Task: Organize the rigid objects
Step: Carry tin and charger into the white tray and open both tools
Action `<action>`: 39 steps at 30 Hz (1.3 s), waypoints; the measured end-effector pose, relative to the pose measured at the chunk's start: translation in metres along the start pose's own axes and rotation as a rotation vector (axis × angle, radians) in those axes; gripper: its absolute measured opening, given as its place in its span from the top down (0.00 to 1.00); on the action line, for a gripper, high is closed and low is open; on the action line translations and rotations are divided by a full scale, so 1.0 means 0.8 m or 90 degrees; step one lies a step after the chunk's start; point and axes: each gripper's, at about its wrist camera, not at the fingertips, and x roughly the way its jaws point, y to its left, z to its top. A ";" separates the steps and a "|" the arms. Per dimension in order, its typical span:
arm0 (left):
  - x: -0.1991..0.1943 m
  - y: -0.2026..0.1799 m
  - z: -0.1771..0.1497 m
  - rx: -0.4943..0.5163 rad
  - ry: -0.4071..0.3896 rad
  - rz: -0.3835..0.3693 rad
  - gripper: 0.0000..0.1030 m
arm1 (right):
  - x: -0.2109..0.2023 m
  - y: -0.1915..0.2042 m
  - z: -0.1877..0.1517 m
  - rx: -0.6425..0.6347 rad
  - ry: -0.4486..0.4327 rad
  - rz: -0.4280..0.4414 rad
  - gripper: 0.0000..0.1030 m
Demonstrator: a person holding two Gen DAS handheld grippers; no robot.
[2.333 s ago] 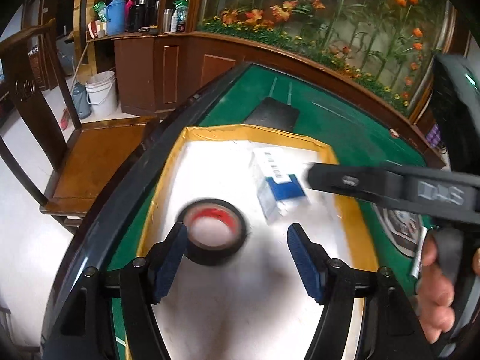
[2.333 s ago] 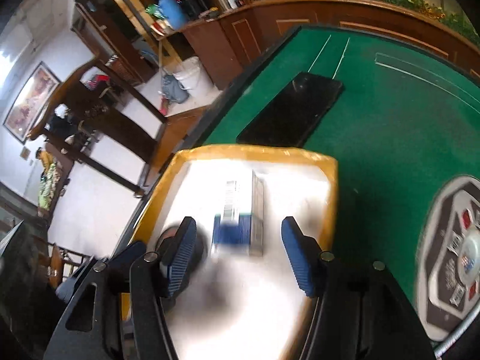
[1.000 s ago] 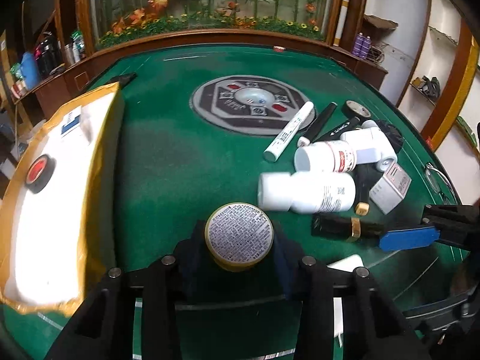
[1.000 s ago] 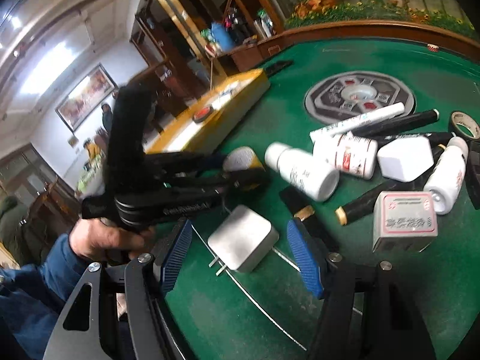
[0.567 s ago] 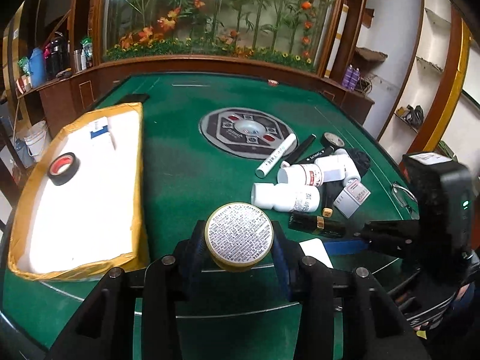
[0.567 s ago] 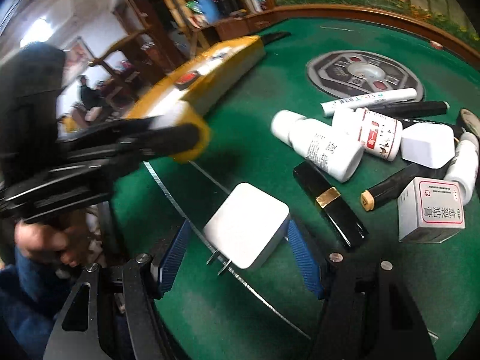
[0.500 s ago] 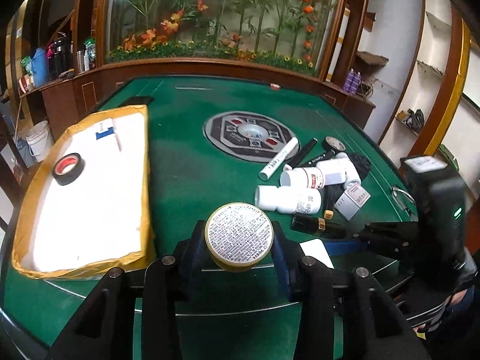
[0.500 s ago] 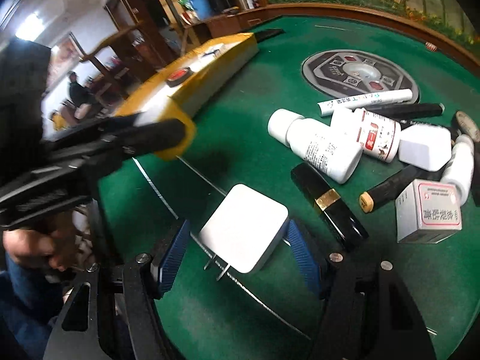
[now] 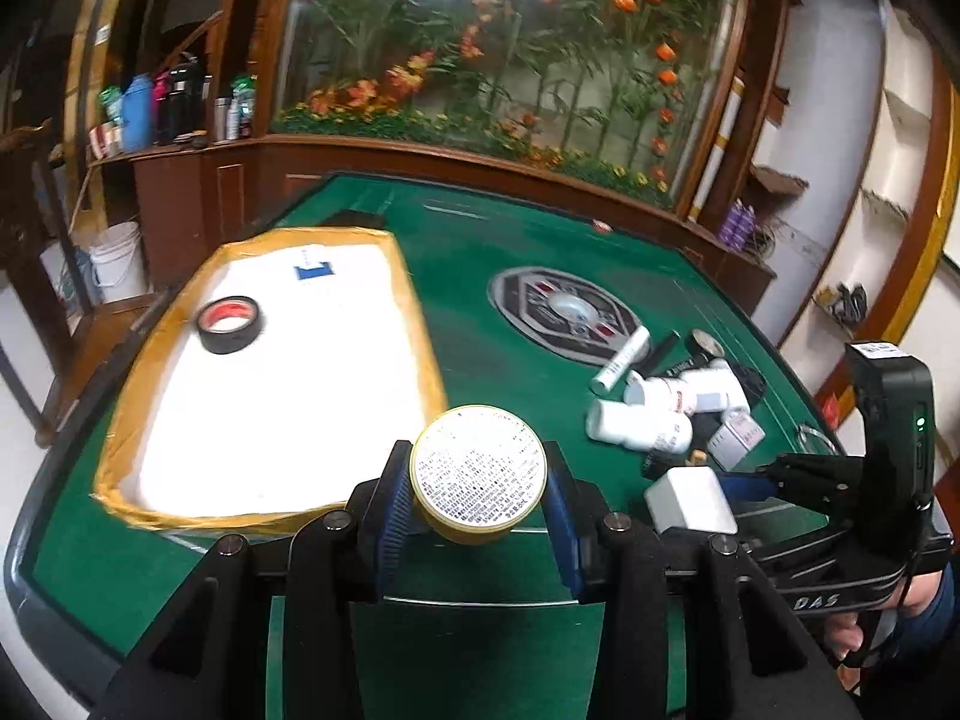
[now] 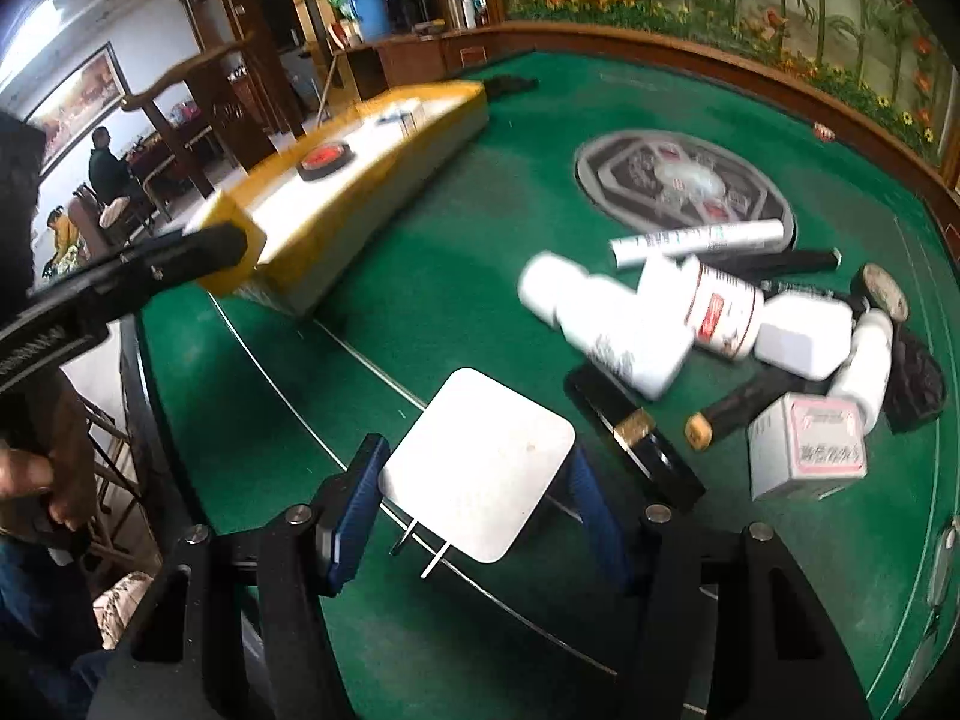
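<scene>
Since a second ago, left tongs [image 9: 478, 513] lifted the yellow tin [image 9: 478, 474] (still clamped) beside the white tray [image 9: 270, 384]. Right tongs [image 10: 474, 501] are closing around the white charger [image 10: 477, 471] above the green worktop [image 10: 456, 276].

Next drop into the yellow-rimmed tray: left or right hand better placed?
Left. Its gripper already clamps the round tin right at the tray rim. Right gripper is only closing on the white charger, farther off.
</scene>
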 end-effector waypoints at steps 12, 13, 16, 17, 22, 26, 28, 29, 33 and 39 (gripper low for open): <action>0.000 0.073 0.013 -0.055 -0.014 0.060 0.58 | -0.009 0.055 0.073 -0.036 -0.034 0.076 0.41; 0.004 0.078 0.016 -0.054 -0.012 0.067 0.58 | -0.008 0.063 0.086 -0.040 -0.037 0.085 0.41; 0.020 0.095 0.026 -0.064 0.002 0.088 0.58 | -0.001 0.080 0.124 -0.040 -0.040 0.113 0.41; 0.024 0.101 0.028 -0.065 0.006 0.091 0.58 | 0.004 0.086 0.136 -0.040 -0.039 0.121 0.41; 0.052 0.125 0.039 -0.082 0.038 0.115 0.58 | 0.054 0.114 0.201 -0.039 -0.015 0.122 0.41; 0.072 0.137 0.040 -0.091 0.061 0.132 0.58 | 0.114 0.125 0.238 -0.024 0.026 0.098 0.41; 0.080 0.144 0.040 -0.102 0.072 0.135 0.58 | 0.144 0.129 0.249 -0.013 0.056 0.094 0.41; 0.084 0.147 0.041 -0.106 0.076 0.135 0.58 | 0.156 0.130 0.254 -0.010 0.067 0.092 0.41; 0.095 0.154 0.046 -0.116 0.092 0.142 0.58 | 0.197 0.140 0.273 -0.013 0.105 0.061 0.41; 0.103 0.159 0.047 -0.116 0.109 0.152 0.58 | 0.225 0.145 0.292 -0.007 0.133 0.049 0.41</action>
